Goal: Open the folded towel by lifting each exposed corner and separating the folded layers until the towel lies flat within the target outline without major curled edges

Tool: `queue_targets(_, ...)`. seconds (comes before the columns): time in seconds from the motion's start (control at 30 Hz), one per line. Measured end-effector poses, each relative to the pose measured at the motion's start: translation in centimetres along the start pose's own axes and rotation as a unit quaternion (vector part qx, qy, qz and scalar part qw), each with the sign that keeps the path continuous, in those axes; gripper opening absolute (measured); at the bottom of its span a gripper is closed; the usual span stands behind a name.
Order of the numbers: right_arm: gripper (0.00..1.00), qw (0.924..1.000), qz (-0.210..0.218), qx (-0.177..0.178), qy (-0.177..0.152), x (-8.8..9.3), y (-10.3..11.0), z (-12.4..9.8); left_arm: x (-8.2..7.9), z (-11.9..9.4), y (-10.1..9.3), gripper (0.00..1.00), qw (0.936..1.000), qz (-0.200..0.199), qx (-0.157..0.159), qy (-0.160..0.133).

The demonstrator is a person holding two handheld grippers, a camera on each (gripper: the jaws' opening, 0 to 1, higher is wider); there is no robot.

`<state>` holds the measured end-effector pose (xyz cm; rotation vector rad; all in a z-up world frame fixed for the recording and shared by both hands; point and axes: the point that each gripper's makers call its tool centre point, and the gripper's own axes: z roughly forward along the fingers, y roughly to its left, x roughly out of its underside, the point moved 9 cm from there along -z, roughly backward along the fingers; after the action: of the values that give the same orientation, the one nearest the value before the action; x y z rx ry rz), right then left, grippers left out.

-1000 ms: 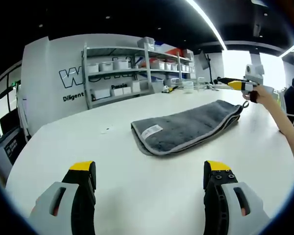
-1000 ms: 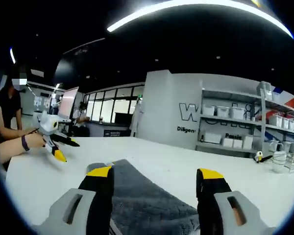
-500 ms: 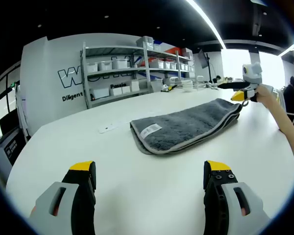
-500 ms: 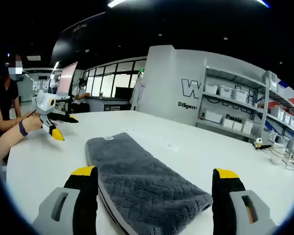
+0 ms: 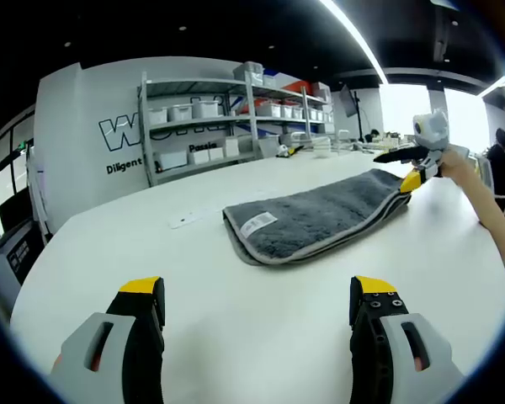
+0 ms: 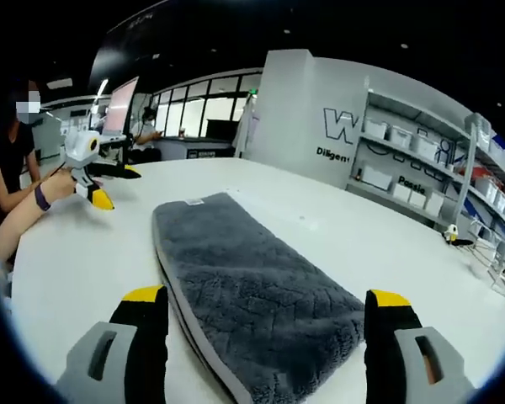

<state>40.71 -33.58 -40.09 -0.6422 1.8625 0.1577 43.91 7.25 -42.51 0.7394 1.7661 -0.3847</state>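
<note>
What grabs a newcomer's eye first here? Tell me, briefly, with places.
The folded grey towel lies on the white table, its white label at the end nearer the left gripper. The right gripper hangs open over the towel's other end, yellow-tipped like the left one. Behind stands a shelf of white bins beside wall lettering.

The folded towel hides its own inner layers and its near end runs behind the right gripper jaws, the wall lettering is cut by the shelving, and the small white label is unreadable.
</note>
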Motion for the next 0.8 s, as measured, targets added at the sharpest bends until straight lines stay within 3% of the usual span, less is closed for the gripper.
queue_targets(0.23, 0.99, 0.9999, -0.01, -0.001, -0.005, -0.1, 0.0, -0.1, 0.0, 0.0, 0.0, 0.9, 1.0, 0.0, 0.0, 0.0)
queue_targets(0.53, 0.98, 0.9983, -0.048, -0.004, 0.031, 0.5, 0.3, 0.3, 0.0, 0.0, -0.1, 0.9, 1.0, 0.001, 0.001, 0.0)
queue_targets(0.8, 0.96, 0.9972, -0.024, -0.016, 0.069, 1.7, 0.0, 0.3, 0.0, 0.0, 0.0, 0.9, 1.0, 0.002, 0.0, 0.002)
